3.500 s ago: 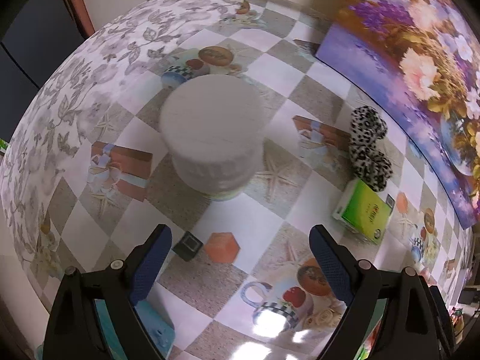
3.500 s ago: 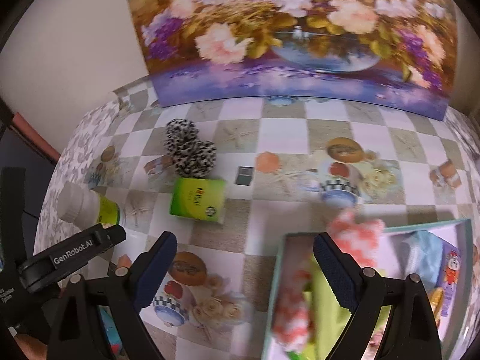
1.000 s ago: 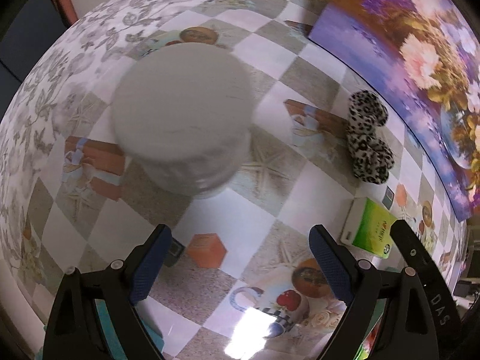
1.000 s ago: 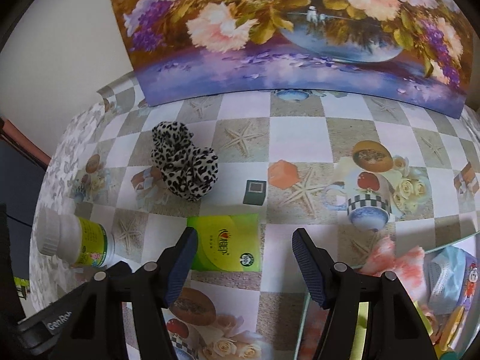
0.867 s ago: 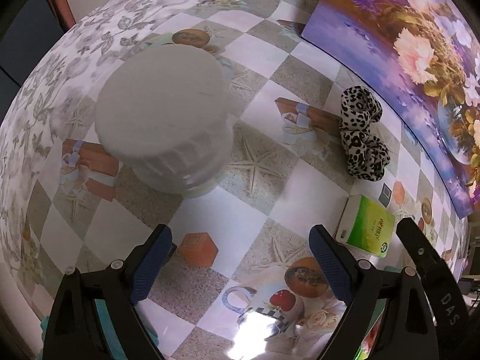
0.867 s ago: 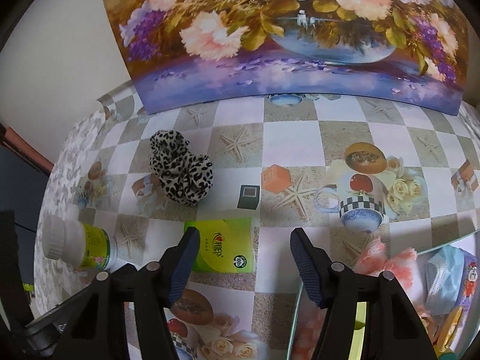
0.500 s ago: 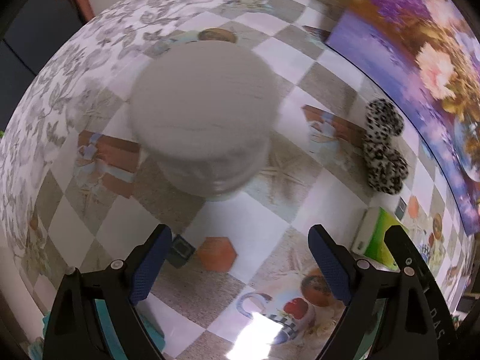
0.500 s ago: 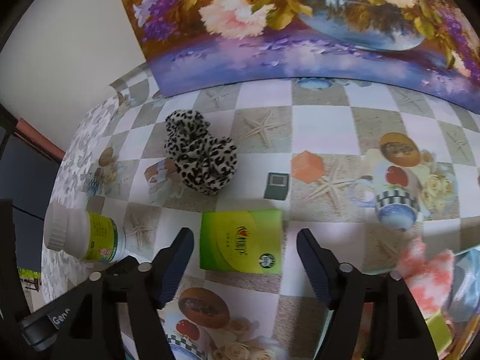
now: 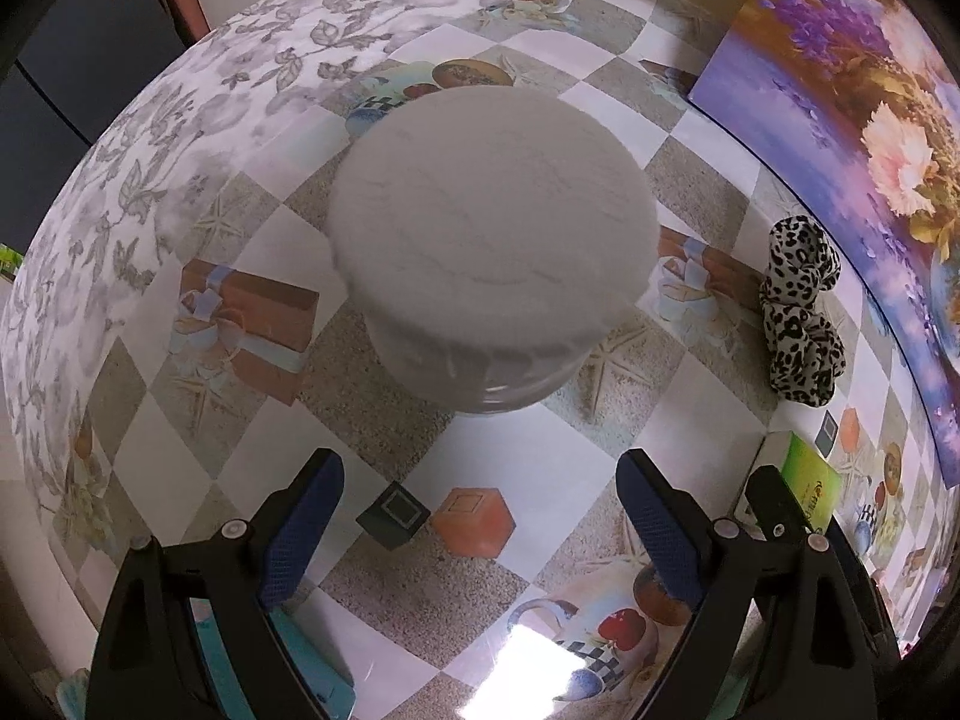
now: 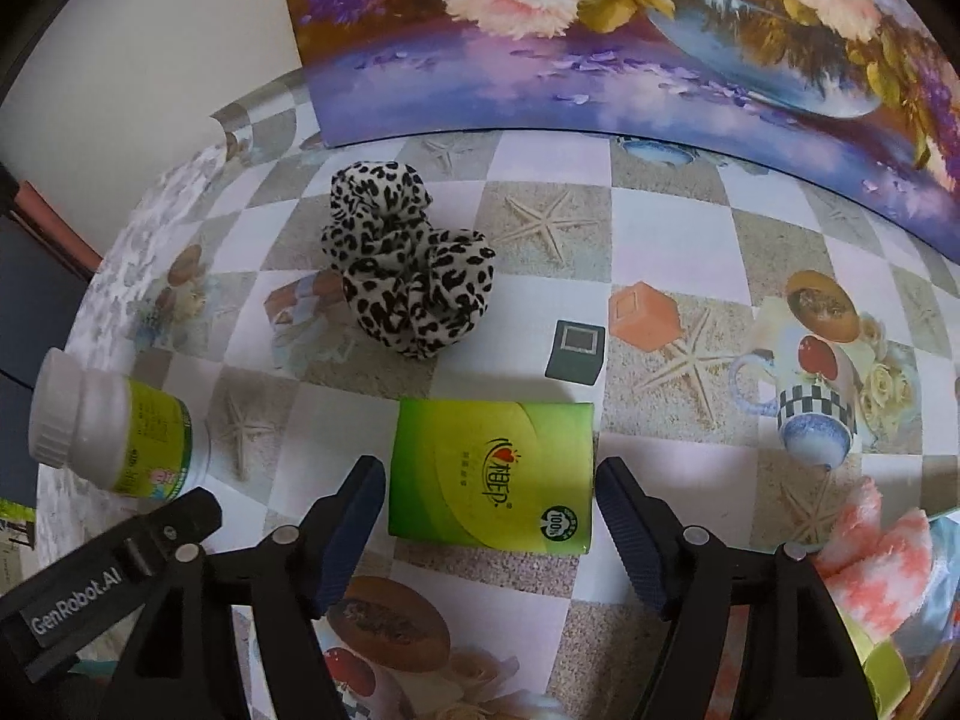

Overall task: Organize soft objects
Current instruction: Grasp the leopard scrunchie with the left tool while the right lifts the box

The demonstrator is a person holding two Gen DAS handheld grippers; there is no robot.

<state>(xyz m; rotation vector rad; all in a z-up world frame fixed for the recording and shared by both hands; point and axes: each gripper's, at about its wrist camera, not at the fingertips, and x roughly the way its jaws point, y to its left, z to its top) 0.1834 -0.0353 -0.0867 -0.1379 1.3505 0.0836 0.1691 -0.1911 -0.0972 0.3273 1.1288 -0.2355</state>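
Straddling the green tissue pack [image 10: 492, 474] now, right tool [image 10: 489, 519] lower, jaws wider apart, untouching

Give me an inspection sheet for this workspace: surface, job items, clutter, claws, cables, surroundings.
Surface: table under a checkered printed cloth.
Job's things: green tissue pack lying flat; leopard-print scrunchie behind it, apart; pink-and-white fluffy cloth at the box on the right.
Clutter: white-capped bottle, standing directly under the left claw.
Grippers: left claw open, empty, above the bottle's cap; right claw open, straddling the tissue pack, pads not pressing.
Cables: nothing seen.
Surroundings: flower painting leaning against a pale wall.
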